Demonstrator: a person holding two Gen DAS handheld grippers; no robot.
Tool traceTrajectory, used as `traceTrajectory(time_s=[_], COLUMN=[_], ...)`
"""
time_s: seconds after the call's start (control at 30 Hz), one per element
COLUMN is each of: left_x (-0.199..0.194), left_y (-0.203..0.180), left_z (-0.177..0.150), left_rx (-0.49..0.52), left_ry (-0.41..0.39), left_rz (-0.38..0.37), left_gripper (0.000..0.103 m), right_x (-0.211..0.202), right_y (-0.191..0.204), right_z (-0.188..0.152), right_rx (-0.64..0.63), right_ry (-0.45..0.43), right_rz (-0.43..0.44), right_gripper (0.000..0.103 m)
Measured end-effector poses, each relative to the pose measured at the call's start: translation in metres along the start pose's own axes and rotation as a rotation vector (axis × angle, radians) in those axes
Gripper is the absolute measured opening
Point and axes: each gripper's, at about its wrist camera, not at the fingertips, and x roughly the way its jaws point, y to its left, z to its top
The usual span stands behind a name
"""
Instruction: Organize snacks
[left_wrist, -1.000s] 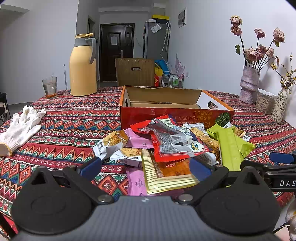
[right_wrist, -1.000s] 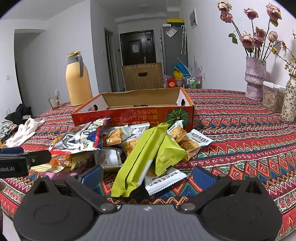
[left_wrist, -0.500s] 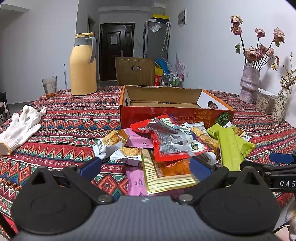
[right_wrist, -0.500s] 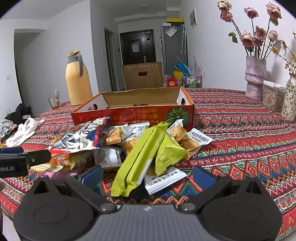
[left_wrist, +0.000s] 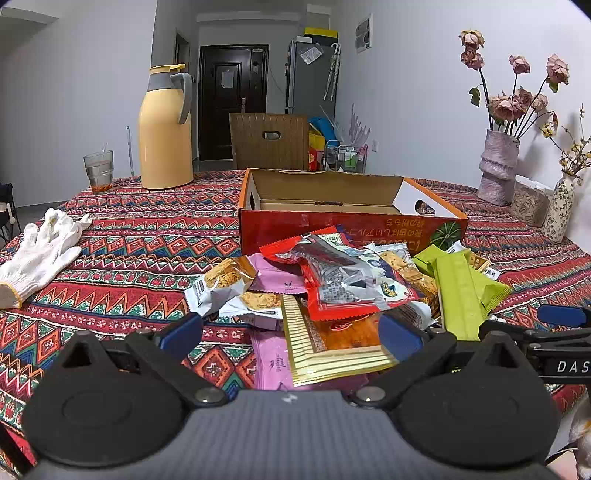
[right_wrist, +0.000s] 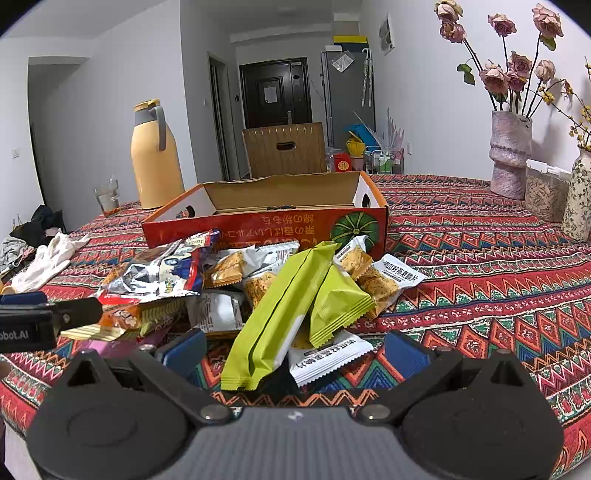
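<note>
Many snack packets (left_wrist: 347, 291), box (left_wrist: 332, 225) behind, thermos (left_wrist: 164, 129)

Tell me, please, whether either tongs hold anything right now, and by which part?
Nothing is held. The left tongs and right tongs are both open, just short of the snack pile.

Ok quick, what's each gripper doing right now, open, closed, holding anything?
Left gripper: open, holding nothing, just short of the snack pile.
Right gripper: open, holding nothing, the long green packet lying between its fingers.

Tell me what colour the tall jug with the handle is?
The tall thermos jug is pale yellow with a grey collar and handle, clearest in the left wrist view.
</note>
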Motion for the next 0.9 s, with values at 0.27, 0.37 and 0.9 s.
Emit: traceTrajectory(time_s=[0.27, 0.37, 0.9], left_x=[0.0, 0.0, 0.004], left_y=[0.0, 0.0, 0.006], left_z=[0.0, 0.0, 0.008], left_rx=[0.001, 0.001, -0.024], left_ry=[0.001, 0.001, -0.002], left_rz=[0.0, 0.0, 0.019], left_gripper=[0.103, 0.103, 0.103], right_x=[0.0, -0.001, 0.023], right_y=[0.0, 0.0, 0.013], right_z=[0.0, 0.0, 0.016], right_rx=[0.0, -0.001, -0.046], right_ry=[0.0, -0.002, 0.004], right_rz=[0.0, -0.001, 0.038], right_gripper=[0.103, 0.103, 0.07])
